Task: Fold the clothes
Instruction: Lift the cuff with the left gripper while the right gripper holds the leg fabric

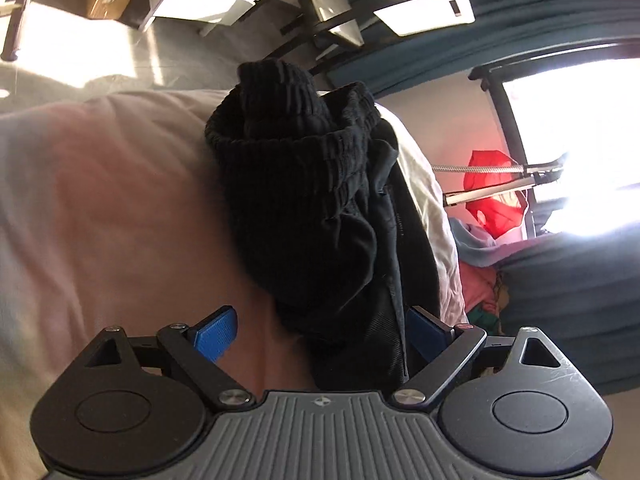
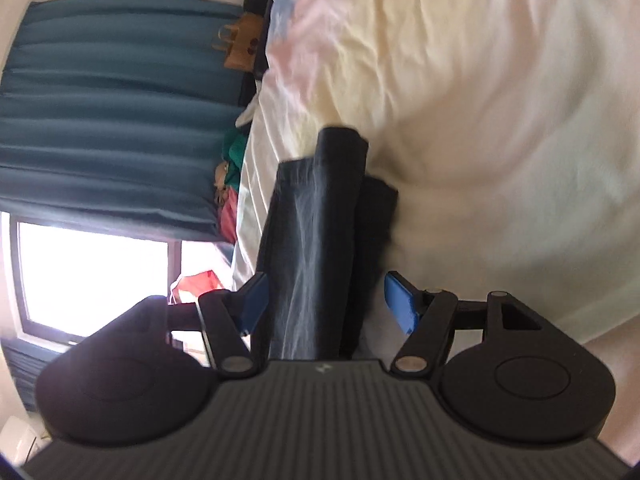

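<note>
A black garment with a ribbed elastic waistband [image 1: 304, 184] lies bunched on the pale bed sheet [image 1: 112, 200]. My left gripper [image 1: 320, 332] is open, its blue pads [image 1: 218, 332] set wide on either side of the garment's near end. In the right wrist view another part of the black garment [image 2: 320, 240] runs between the blue pads [image 2: 400, 304] of my right gripper [image 2: 324, 304], which is open; the pads stand apart from the cloth. The right view is blurred.
A heap of coloured clothes [image 1: 480, 280] and a red cloth [image 1: 496, 196] lie beyond the bed's edge by a bright window [image 1: 580, 140]. Teal curtains [image 2: 120, 120] hang beside the bed. A brown bag [image 2: 240, 44] stands at the bed's side.
</note>
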Motion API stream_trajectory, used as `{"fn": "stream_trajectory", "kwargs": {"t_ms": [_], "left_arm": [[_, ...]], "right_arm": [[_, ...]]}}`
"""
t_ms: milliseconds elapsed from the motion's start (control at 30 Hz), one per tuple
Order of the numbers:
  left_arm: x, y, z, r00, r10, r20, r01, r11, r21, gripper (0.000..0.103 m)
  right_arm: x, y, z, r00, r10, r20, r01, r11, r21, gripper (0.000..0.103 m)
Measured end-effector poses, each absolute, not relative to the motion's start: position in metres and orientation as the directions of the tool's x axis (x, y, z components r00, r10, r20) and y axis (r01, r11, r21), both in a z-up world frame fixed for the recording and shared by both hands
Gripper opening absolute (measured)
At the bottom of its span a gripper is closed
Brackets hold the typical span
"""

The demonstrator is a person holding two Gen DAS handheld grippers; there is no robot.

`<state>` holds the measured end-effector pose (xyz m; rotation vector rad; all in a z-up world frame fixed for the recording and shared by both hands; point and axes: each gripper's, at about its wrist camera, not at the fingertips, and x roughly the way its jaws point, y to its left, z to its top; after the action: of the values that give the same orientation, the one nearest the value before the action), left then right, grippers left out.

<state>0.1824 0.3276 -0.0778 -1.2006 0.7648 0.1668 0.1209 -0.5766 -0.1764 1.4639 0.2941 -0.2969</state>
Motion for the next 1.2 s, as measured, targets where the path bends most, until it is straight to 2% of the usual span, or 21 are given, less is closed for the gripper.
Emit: {"fn": "stream_trajectory", "kwargs": {"t_ms": [100,300,367,400,433,467,500,533,633,800,1000,1200], "left_arm": [[0.208,0.325,-0.117,0.776,-0.232,-0.587,-0.497,0.348,-0.795,0.086],[0.243,0.313,-0.145,0.830,-0.028,-0.557,-0.512,0.358,-0.781,0.076],[0.252,0.313,-0.144,0.836,0.039,-0.547,-0.521,0.369,-0.770,0.056],[0.255,0.315,-0.144,0.834,0.045,-0.551,-0.528,0.358,-0.770,0.052],[0.258,0.319,-0.142,0.834,0.044,-0.550,-0.530,0.345,-0.775,0.041],[0.260,0.323,-0.139,0.838,0.043,-0.545,-0.524,0.345,-0.779,0.030],[0.258,0.326,-0.129,0.841,0.040,-0.539,-0.515,0.362,-0.777,0.026],[0.253,0.327,-0.114,0.843,0.039,-0.536,-0.507,0.390,-0.769,0.021],[0.239,0.326,-0.083,0.861,0.037,-0.508,-0.470,0.440,-0.765,0.013],[0.206,0.334,-0.035,0.887,0.020,-0.461,-0.416,0.467,-0.780,0.010],[0.145,0.352,0.016,0.873,0.017,-0.487,-0.434,0.481,-0.762,0.010],[0.086,0.376,0.027,0.832,-0.039,-0.554,-0.475,0.466,-0.747,0.010]], "right_arm": [[0.150,-0.570,-0.184,0.906,0.057,-0.419,0.405,0.166,0.899,0.065],[0.190,-0.570,-0.186,0.917,-0.062,-0.393,0.392,0.305,0.868,0.063],[0.202,-0.563,-0.184,0.904,-0.143,-0.402,0.426,0.365,0.828,0.052],[0.207,-0.560,-0.183,0.897,-0.168,-0.409,0.441,0.384,0.811,0.041],[0.211,-0.557,-0.183,0.889,-0.194,-0.415,0.457,0.402,0.793,0.028],[0.213,-0.556,-0.181,0.886,-0.212,-0.413,0.464,0.413,0.784,0.024],[0.213,-0.556,-0.178,0.891,-0.219,-0.397,0.454,0.416,0.788,0.017],[0.211,-0.557,-0.174,0.898,-0.221,-0.381,0.440,0.423,0.792,0.013],[0.203,-0.558,-0.159,0.915,-0.219,-0.338,0.402,0.445,0.800,0.011],[0.172,-0.558,-0.136,0.940,-0.200,-0.278,0.340,0.457,0.822,0.011],[0.128,-0.557,-0.131,0.936,-0.161,-0.315,0.352,0.340,0.872,0.011],[0.081,-0.545,-0.140,0.919,-0.112,-0.378,0.394,0.226,0.891,0.011]]}}
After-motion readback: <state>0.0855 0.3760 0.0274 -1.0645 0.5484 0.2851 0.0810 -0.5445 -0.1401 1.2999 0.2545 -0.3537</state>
